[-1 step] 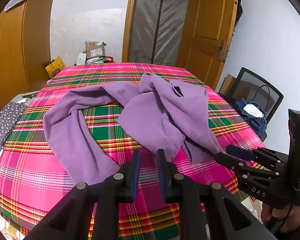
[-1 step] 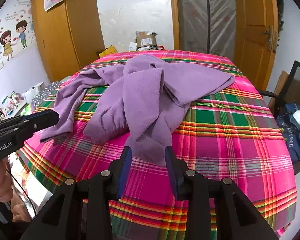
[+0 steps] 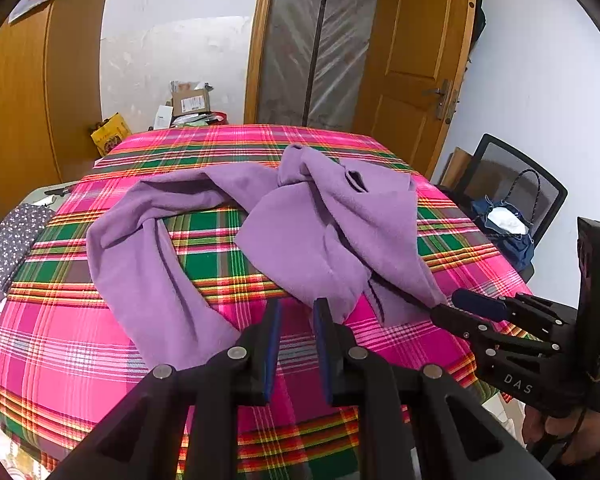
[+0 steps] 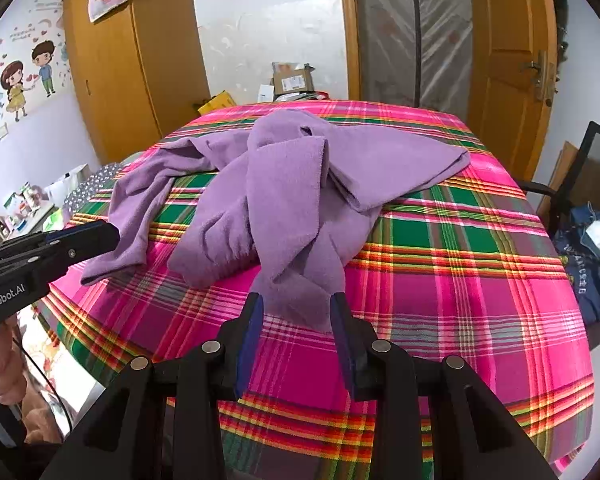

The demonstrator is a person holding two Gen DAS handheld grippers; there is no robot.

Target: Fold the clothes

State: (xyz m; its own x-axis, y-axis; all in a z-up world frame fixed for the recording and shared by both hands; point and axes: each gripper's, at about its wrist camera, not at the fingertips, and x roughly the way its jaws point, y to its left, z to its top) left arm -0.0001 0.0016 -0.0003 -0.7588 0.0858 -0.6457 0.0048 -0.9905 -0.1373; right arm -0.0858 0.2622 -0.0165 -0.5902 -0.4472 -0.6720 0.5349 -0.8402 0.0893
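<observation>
Fleece [image 3: 312,232], purple, lying crumpled on plaid cloth [image 3: 100,340], just ahead of both tongs. Twisting into a raised heap beyond the tips, with one long arm curving away and back down to just left of the left tongs [image 3: 296,308], and a flat flap reaching off to the far right of the right tongs [image 4: 297,304].

Left tongs: standing narrowly apart, gripping nothing, pointing down over bare plaid between the long arm and the nearest hanging tip of fleece.

Right tongs: standing moderately wide, with the nearest tip of fleece lying in the gap at the fingertips; not seeming to press on it, so not yet gripping. Seen from the left, reaching in at the fleece's near right corner, held by a hand at the frame's edge.

Showing no difference from the companion pictures taken at the same instant: nothing shifting, nothing lifted, neither pair opening or closing.

Meaning, most likely, folding not yet begun. Probably needing the heap pulled out flat first, starting from the tip waiting between the right tongs.
</observation>
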